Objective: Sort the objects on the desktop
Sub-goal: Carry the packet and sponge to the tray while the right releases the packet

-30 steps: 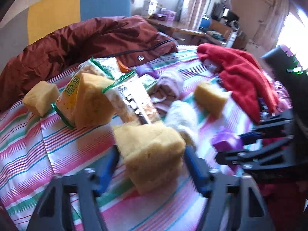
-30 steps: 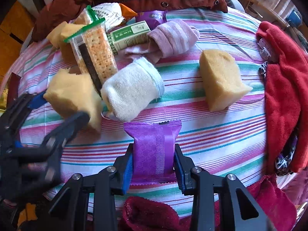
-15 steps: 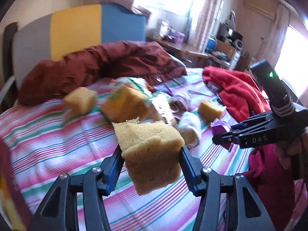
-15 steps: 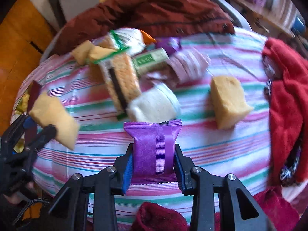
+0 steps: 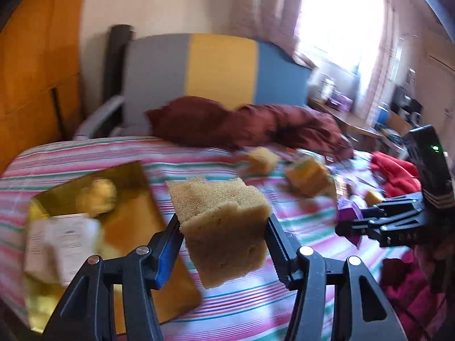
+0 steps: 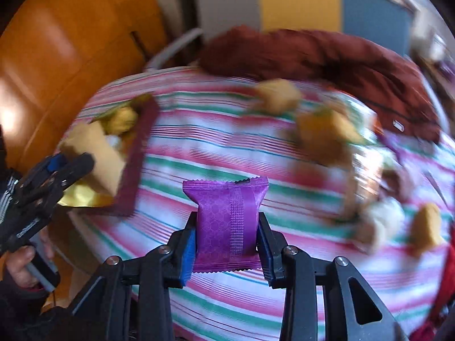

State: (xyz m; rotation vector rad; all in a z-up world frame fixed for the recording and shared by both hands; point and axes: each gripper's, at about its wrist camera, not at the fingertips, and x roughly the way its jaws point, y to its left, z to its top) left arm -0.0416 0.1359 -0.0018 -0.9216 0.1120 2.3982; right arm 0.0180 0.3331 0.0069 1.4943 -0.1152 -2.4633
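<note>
Striped bedding (image 5: 93, 153) in pink, green and white serves as the work surface, with a maroon jacket (image 5: 241, 122) heaped at its far side and a grey, yellow and blue headboard behind.

Left wrist view: the left gripper (image 5: 223, 236) is seen clamped on a yellow sponge block (image 5: 221, 227), the jaws set fairly wide with both pads pressed into the foam; a slight tightening was just made. The block is held clear of the bedding, tilted. A gold-lined box (image 5: 136, 218) lies just to its left, already holding a pale carton and some yellow pieces, blurred. The right gripper (image 5: 345, 227) is seen at the right edge with something purple at its tips.

Right wrist view: the right gripper (image 6: 227, 241) is pointed steeply down over the stripes, jaws narrow and closed on a purple snack packet (image 6: 227, 221) held upright. Far left, the sponge is carried over the box's maroon rim (image 6: 142, 153). Loose sponges and packets remain at the right, smeared by motion.

Step judged: transport phase, both items lifted and carried toward the box. Next, the sponge should be brought over the box opening and released; the packet's destination cannot be told.
</note>
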